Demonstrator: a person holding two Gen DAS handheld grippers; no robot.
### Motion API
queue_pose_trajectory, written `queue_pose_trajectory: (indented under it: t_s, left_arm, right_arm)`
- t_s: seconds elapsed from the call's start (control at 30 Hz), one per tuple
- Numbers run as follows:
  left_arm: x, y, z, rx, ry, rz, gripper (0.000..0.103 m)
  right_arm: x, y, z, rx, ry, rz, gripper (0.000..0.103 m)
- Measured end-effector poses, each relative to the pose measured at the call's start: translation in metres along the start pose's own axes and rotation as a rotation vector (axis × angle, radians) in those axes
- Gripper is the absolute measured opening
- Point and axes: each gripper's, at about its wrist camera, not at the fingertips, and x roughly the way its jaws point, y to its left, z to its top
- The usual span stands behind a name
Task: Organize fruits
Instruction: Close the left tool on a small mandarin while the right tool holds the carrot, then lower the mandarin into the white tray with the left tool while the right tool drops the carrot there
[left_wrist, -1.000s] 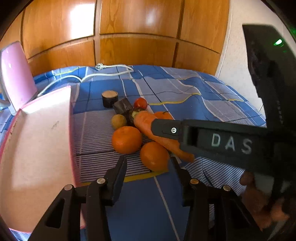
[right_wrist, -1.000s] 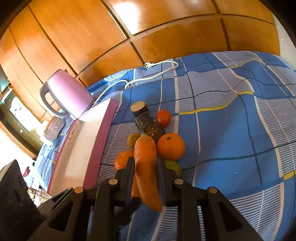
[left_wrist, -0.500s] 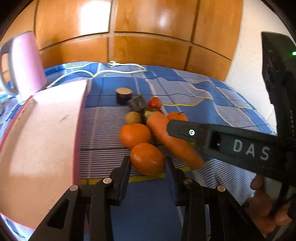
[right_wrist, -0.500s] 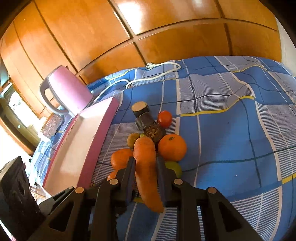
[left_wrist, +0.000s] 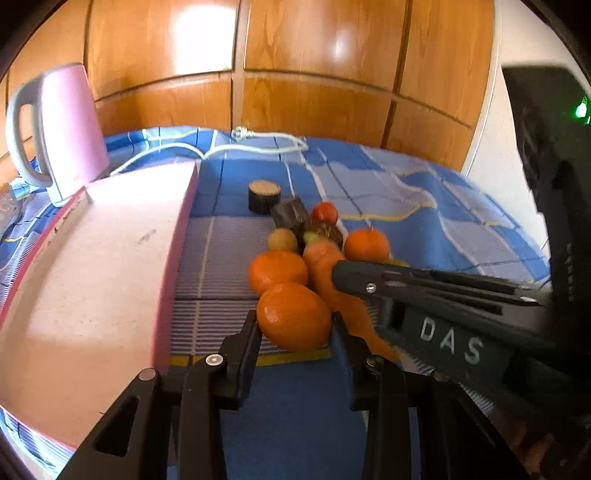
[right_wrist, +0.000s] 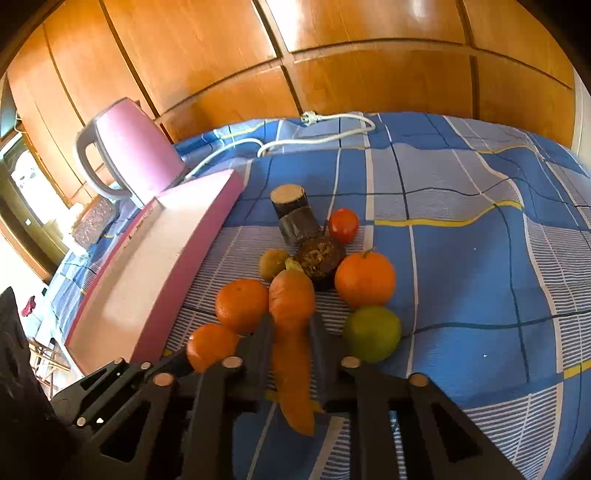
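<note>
Fruits lie in a cluster on the blue checked cloth (right_wrist: 480, 258). My left gripper (left_wrist: 295, 325) has its fingers on both sides of the near orange (left_wrist: 293, 315), touching it; this orange also shows in the right wrist view (right_wrist: 210, 347). My right gripper (right_wrist: 291, 325) is shut on a carrot (right_wrist: 291, 332) and comes in from the right in the left wrist view (left_wrist: 354, 280). Behind lie a second orange (right_wrist: 242, 304), a third orange (right_wrist: 365, 278), a green lime (right_wrist: 373, 332), a kiwi (right_wrist: 273, 263) and a red tomato (right_wrist: 343, 224).
A pink flat box (left_wrist: 92, 277) lies to the left of the fruits, and a pink kettle (left_wrist: 62, 129) stands behind it. Two dark cylinders (right_wrist: 293, 208) and a dark round fruit (right_wrist: 320, 258) sit in the cluster. A white cable (right_wrist: 314, 136) runs along the back.
My left gripper moved forward and its fingers closed in around the near orange. My right gripper still holds the carrot, shifted slightly.
</note>
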Motion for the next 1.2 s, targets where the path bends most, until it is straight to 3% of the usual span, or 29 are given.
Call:
queue_pose_trajectory:
  t_s: [0.13, 0.23, 0.33, 0.63, 0.67, 0.93, 1.1, 1.2]
  left_arm:
    - [-0.013, 0.000, 0.000, 0.006, -0.038, 0.005, 0.036]
    - [-0.012, 0.004, -0.001, -0.010, -0.029, 0.019, 0.036]
    - [-0.015, 0.008, 0.000, -0.032, -0.039, 0.023, 0.036]
    - [-0.018, 0.015, -0.001, -0.063, -0.048, 0.046, 0.036]
    - [-0.019, 0.016, -0.001, -0.071, -0.050, 0.038, 0.036]
    - [-0.043, 0.023, 0.006, -0.104, -0.144, 0.024, 0.036]
    - [-0.065, 0.051, 0.010, -0.211, -0.224, 0.089, 0.036]
    - [-0.077, 0.072, 0.010, -0.297, -0.265, 0.202, 0.037]
  right_arm:
    - [-0.012, -0.002, 0.000, 0.019, -0.042, 0.050, 0.008]
    - [-0.002, -0.002, 0.000, 0.034, 0.010, 0.043, 0.009]
    - [0.005, -0.004, 0.001, 0.046, 0.034, 0.016, 0.037]
    - [0.026, 0.002, 0.005, 0.004, 0.066, -0.022, 0.033]
    - [0.026, 0.004, 0.005, -0.007, 0.059, -0.023, 0.029]
    - [-0.007, 0.001, 0.004, 0.017, -0.064, 0.040, 0.028]
    - [-0.016, 0.008, 0.004, 0.014, -0.069, 0.075, 0.028]
    - [-0.021, 0.019, 0.004, 0.006, -0.067, 0.113, 0.028]
